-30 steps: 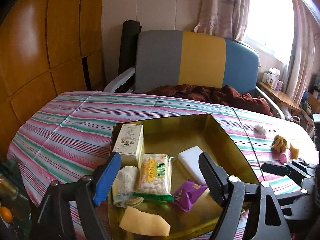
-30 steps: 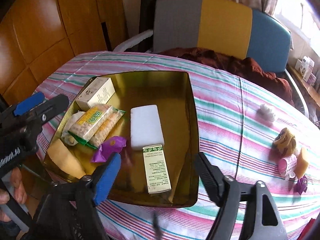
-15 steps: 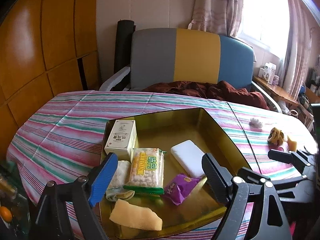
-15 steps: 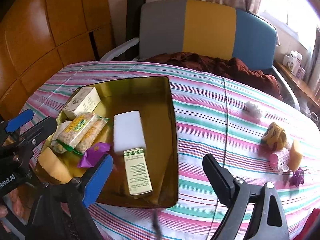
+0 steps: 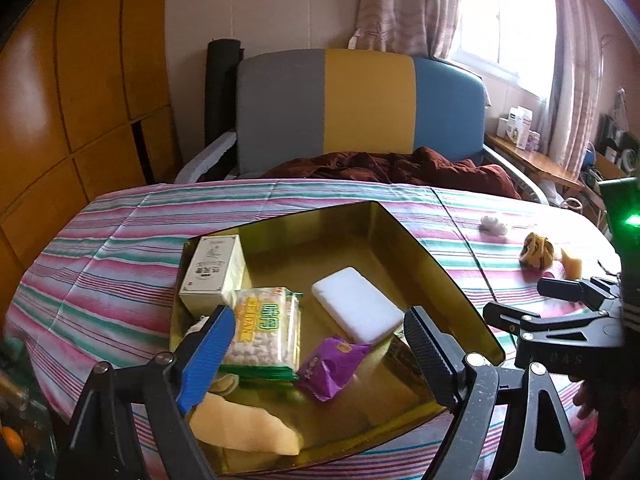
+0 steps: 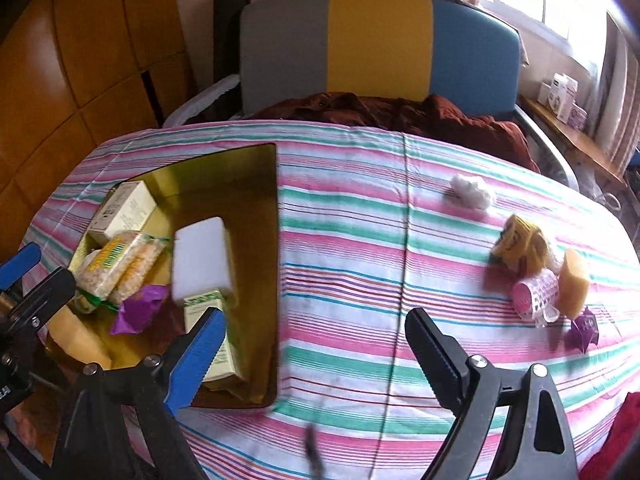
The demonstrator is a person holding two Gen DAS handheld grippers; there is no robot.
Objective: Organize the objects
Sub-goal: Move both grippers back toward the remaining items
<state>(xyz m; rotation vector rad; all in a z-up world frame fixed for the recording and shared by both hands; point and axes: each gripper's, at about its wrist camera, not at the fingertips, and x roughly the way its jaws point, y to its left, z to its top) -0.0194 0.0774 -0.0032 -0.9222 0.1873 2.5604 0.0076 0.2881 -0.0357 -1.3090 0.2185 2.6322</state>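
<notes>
Green-labelled box (image 6: pixel 218 344) partly hidden behind a gripper finger; its print blurred, unreadable.

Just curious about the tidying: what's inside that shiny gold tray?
Inside the gold tray: two cartons, a snack bag, a white block, a purple packet, a yellow sponge. A pale bundle is mostly hidden behind the left gripper's fingers.

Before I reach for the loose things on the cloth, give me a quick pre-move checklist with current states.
1. Right hand-held gripper empty and open: ok.
2. Left hand-held gripper empty and open, over the gold tray: ok.
3. Space left in the tray, its far part bare: ok.
4. Loose items in view on the cloth: cotton ball, yellow roll, pink curler, sponge, purple wrapper: ok.
5. Striped cloth between right hand-held gripper and those items bare: ok.
</notes>
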